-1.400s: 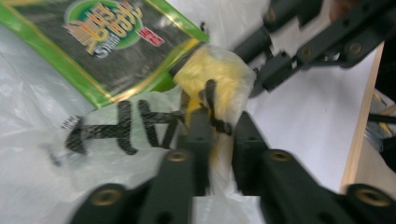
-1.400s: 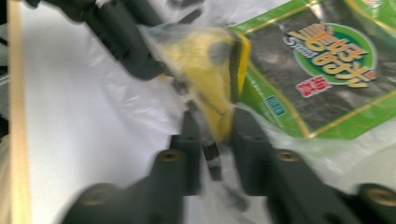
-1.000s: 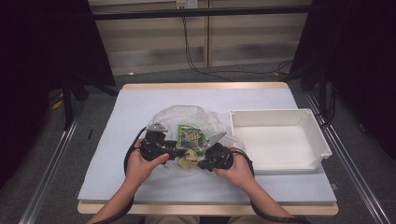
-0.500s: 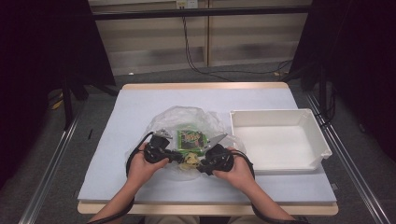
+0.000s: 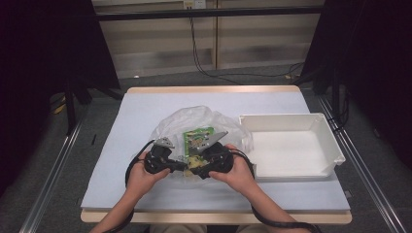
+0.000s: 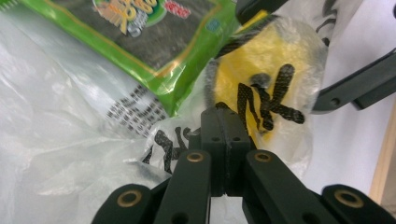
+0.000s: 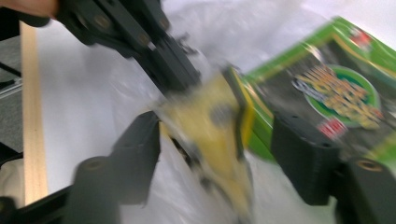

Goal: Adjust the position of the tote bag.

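Observation:
A clear plastic bag [image 5: 204, 121] lies mid-table with a green snack packet [image 5: 197, 136] and a yellow packet [image 6: 261, 60] inside. My left gripper [image 6: 225, 135] is shut on a fold of the bag's printed film, just beside the yellow packet. In the high view it sits at the bag's near edge, left gripper [image 5: 180, 163] facing right gripper [image 5: 195, 164]. My right gripper [image 7: 217, 128] has just been opening its jaws. They stand apart on either side of the yellow packet [image 7: 210, 126], with gaps to both pads. The green packet [image 7: 336, 88] lies behind its right jaw.
A white tray [image 5: 291, 119] with nothing in it stands right of the bag, close to the right hand. The pale blue tabletop [image 5: 145, 111] is bare to the left and behind the bag. The wooden front edge runs just below the forearms.
Both hands have stayed at the bag's near edge. The right gripper has lifted slightly. The left gripper has edged a little toward the table's front.

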`<act>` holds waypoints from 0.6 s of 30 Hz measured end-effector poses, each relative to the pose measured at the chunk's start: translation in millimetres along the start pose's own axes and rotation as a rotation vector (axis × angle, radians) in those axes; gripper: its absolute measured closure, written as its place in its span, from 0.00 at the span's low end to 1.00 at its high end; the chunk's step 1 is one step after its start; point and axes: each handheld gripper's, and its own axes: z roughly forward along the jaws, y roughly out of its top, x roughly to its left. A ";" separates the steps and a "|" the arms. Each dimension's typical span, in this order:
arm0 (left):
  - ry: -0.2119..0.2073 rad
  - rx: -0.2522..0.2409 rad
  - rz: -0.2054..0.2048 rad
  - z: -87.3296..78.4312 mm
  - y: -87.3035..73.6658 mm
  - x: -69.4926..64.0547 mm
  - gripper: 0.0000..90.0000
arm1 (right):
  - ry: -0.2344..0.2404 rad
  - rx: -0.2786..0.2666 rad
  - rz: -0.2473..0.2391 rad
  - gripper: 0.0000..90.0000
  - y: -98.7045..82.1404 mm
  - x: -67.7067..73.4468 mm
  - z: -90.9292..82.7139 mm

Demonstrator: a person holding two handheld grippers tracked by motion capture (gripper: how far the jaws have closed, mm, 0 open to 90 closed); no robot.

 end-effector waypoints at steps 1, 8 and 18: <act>-0.006 -0.002 -0.008 1.7 -1.3 0.2 1.00 | 0.011 0.000 -0.001 0.50 -0.1 0.7 2.3; -0.002 -0.064 -0.064 -9.0 -1.9 3.7 0.85 | 0.071 0.046 -0.059 0.96 -18.5 6.1 11.1; 0.007 -0.157 -0.082 -2.9 15.0 -4.5 0.62 | 0.101 0.100 -0.076 0.98 -34.2 15.2 15.0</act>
